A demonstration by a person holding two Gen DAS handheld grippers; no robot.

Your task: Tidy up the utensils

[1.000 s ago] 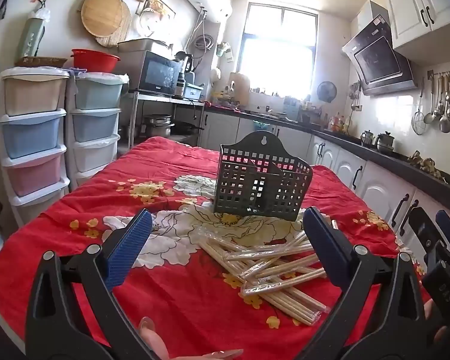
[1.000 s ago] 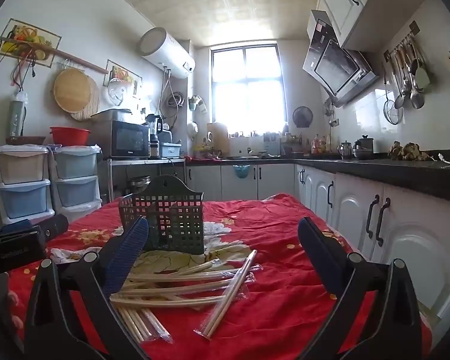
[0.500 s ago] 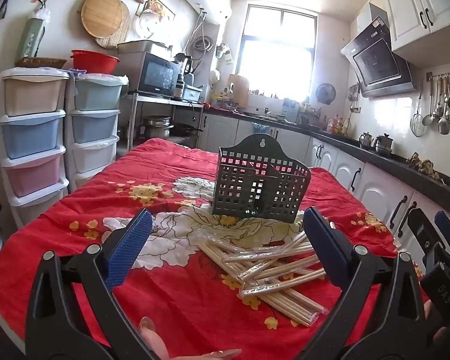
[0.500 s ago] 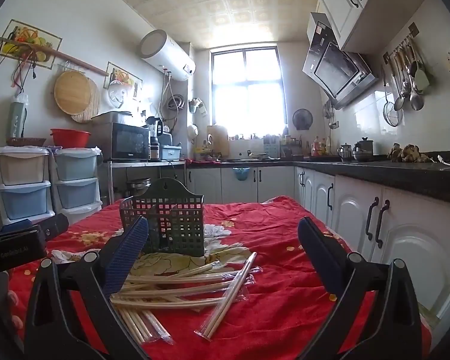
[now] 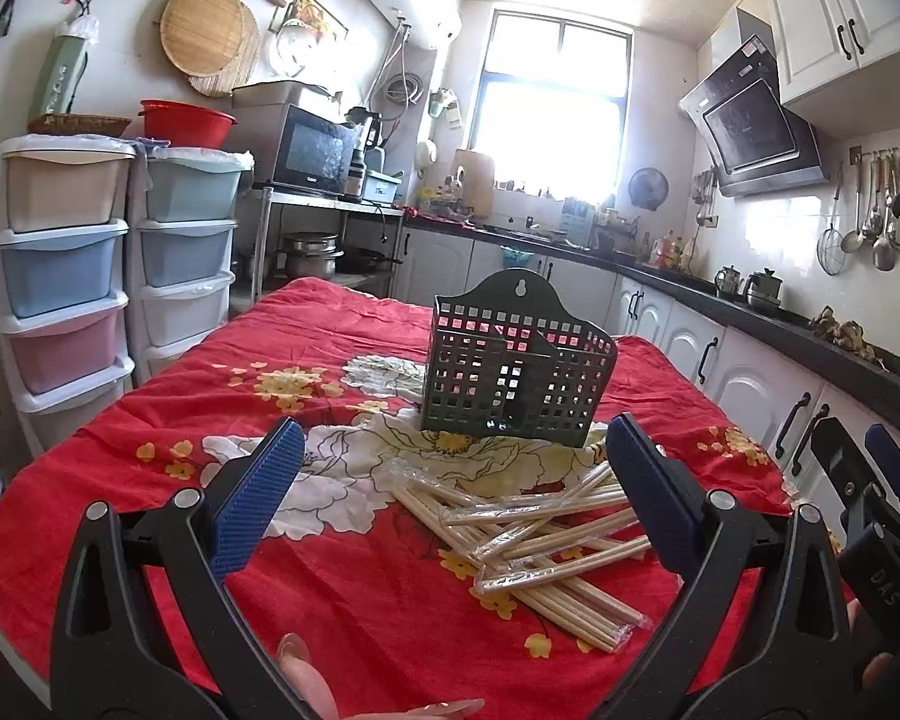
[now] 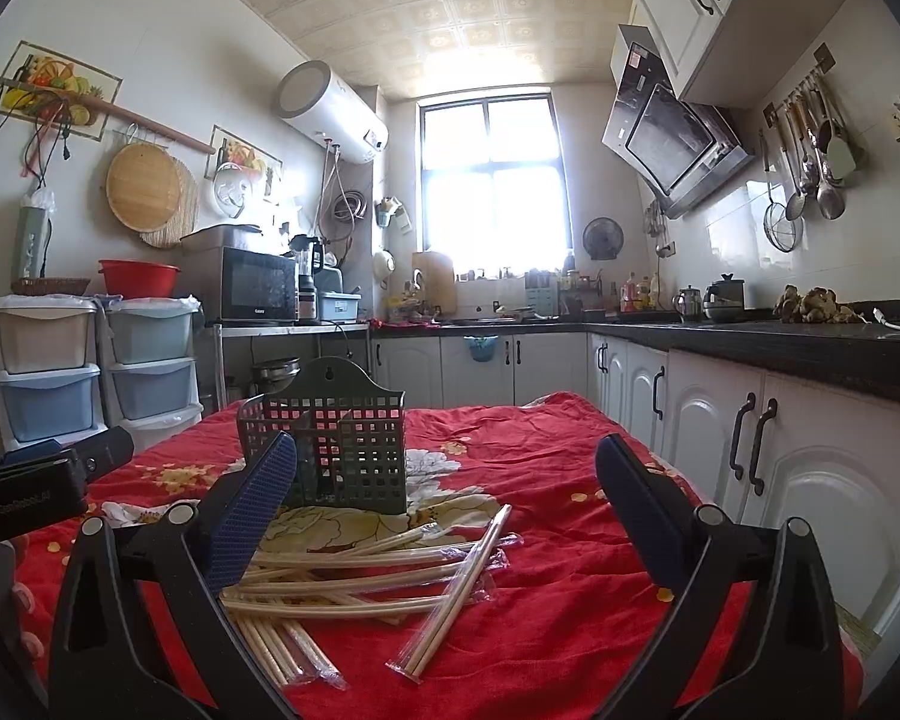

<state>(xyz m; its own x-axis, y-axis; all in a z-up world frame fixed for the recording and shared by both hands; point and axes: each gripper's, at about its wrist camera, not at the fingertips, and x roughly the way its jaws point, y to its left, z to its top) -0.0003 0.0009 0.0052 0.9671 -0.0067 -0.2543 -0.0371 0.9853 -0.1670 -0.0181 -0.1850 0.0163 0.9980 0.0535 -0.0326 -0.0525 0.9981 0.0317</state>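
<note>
A dark green perforated utensil basket (image 5: 517, 369) (image 6: 336, 450) stands upright in the middle of a table under a red flowered cloth (image 5: 330, 570) (image 6: 546, 618). In front of it lies a loose pile of plastic-wrapped chopstick pairs (image 5: 534, 531) (image 6: 384, 576). My left gripper (image 5: 450, 492) hovers open before the pile, nothing between its blue pads. My right gripper (image 6: 444, 504) is open too, low over the pile's right side and holding nothing. In the left wrist view, the right tool shows at the right edge (image 5: 870, 516).
Stacked pastel drawer units (image 5: 66, 276) stand left of the table. White cabinets under a black counter (image 6: 768, 438) run close along the right. A microwave (image 5: 312, 150) and pots sit on a rack behind. A person's fingers (image 5: 306, 678) show at the bottom edge.
Both grippers have stayed open and nearly still. The basket looks a touch closer and lower in the right wrist view, a slight forward drift.
</note>
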